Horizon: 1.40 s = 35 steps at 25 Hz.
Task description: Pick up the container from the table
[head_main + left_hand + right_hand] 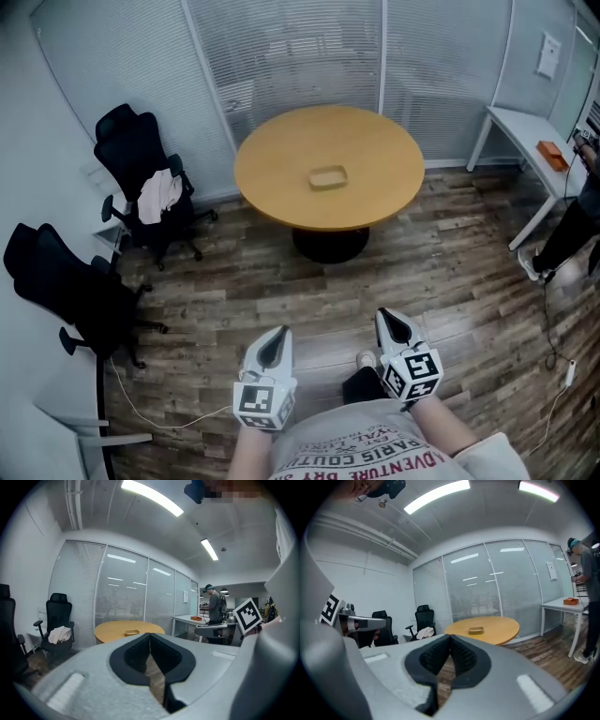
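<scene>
Looking down through the head view, I have the left gripper (pixel 274 349) and the right gripper (pixel 394 326) side by side at the near edge, low over the wooden floor (pixel 450 272). Both point toward the round table (pixel 281 159), which stands well apart from them on the far side of the room.

The container (pixel 328 177), a small shallow tan tray, sits near the middle of the tabletop with nothing else on it. Neither gripper is anywhere close to it.

In the left gripper view, the left gripper (pixel 150 637) has its fingers pressed together at the tips, with nothing between them. The container (pixel 131 632) shows far ahead, just above the fingers. The right gripper view gives me the same reading: the right gripper (pixel 450 638) is closed tip to tip and empty, and the container (pixel 476 630) lies far ahead and a little to the right.

To the left of the table stands a black chair (pixel 131 159) with a pale cloth (pixel 159 194) draped over its seat. At the far right is a white desk (pixel 525 127), and a person (pixel 581 220) stands at its near end.
</scene>
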Tool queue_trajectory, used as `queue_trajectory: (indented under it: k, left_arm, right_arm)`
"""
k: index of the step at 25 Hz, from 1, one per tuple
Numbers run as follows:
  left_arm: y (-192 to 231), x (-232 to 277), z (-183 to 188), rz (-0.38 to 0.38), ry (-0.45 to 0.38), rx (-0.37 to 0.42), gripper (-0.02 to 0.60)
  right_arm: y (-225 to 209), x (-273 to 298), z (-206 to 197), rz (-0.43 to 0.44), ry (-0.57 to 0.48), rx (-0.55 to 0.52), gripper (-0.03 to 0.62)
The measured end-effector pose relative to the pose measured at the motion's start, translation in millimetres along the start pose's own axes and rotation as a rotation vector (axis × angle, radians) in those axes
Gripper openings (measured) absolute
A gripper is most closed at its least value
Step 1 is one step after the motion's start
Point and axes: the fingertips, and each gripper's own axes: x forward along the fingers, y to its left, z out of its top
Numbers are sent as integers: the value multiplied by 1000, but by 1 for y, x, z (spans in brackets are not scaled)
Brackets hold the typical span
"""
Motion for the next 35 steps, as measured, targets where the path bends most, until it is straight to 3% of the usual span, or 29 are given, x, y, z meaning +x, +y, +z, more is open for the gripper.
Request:
queue_trajectory:
  k: [12, 18, 26, 35]
  left_arm:
    - [-7, 194, 42, 101, -20, -18, 8]
    - [-28, 272, 50, 43, -11, 31, 8]
    - [31, 343, 49, 102, 26, 19, 8]
    - [112, 454, 64, 17, 16, -3, 8]
  right_arm:
    - [-164, 134, 63, 63, 0, -21, 3]
    - [-218, 190, 74, 100, 43, 26, 3]
    - [-241, 265, 83, 91, 58, 6, 3]
    - [-258, 374, 99, 13, 65, -16, 3]
